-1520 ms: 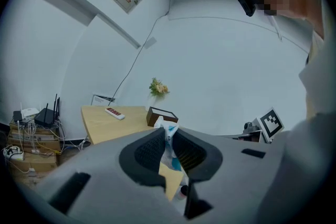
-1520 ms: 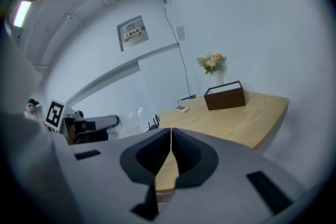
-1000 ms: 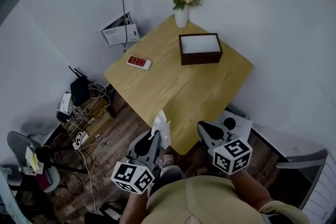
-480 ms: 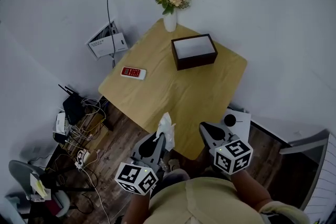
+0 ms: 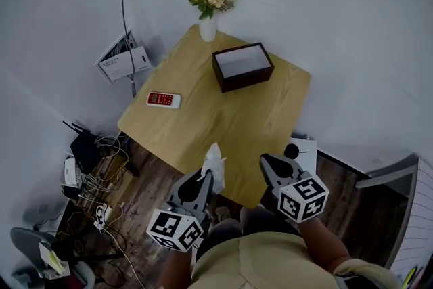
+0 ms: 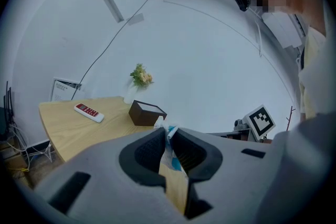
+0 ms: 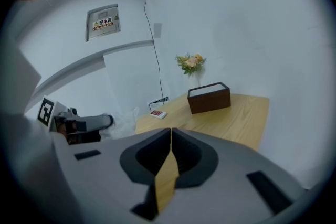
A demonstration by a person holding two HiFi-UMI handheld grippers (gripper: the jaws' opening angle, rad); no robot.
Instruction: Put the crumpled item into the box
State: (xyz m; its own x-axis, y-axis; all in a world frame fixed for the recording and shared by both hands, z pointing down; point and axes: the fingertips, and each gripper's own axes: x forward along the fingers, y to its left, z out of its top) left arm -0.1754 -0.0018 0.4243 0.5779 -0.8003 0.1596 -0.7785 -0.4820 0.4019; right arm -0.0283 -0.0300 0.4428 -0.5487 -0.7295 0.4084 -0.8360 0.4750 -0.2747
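The crumpled item is a white tissue-like wad [image 5: 214,160] with a bit of blue, pinched between the jaws of my left gripper [image 5: 208,176]. In the left gripper view the wad [image 6: 168,140] sticks up from my left gripper [image 6: 167,135], whose jaws are closed on it. The dark brown box [image 5: 242,66] with a pale inside stands open at the far side of the wooden table [image 5: 223,125], well ahead of both grippers. My right gripper [image 5: 265,163] hangs at the table's near corner, shut and empty. The box [image 7: 209,97] also shows in the right gripper view, beyond my right gripper [image 7: 171,131].
A red-and-white remote [image 5: 164,99] lies on the table's left part. A white vase of flowers [image 5: 208,3] stands at the far corner. Left of the table, on the floor, lie cables and a router [image 5: 84,145]. White walls close in behind.
The view has shifted forward: table and box sit further left and higher in the head view. Both grippers keep their places in front of the body, the left still holding the wad.
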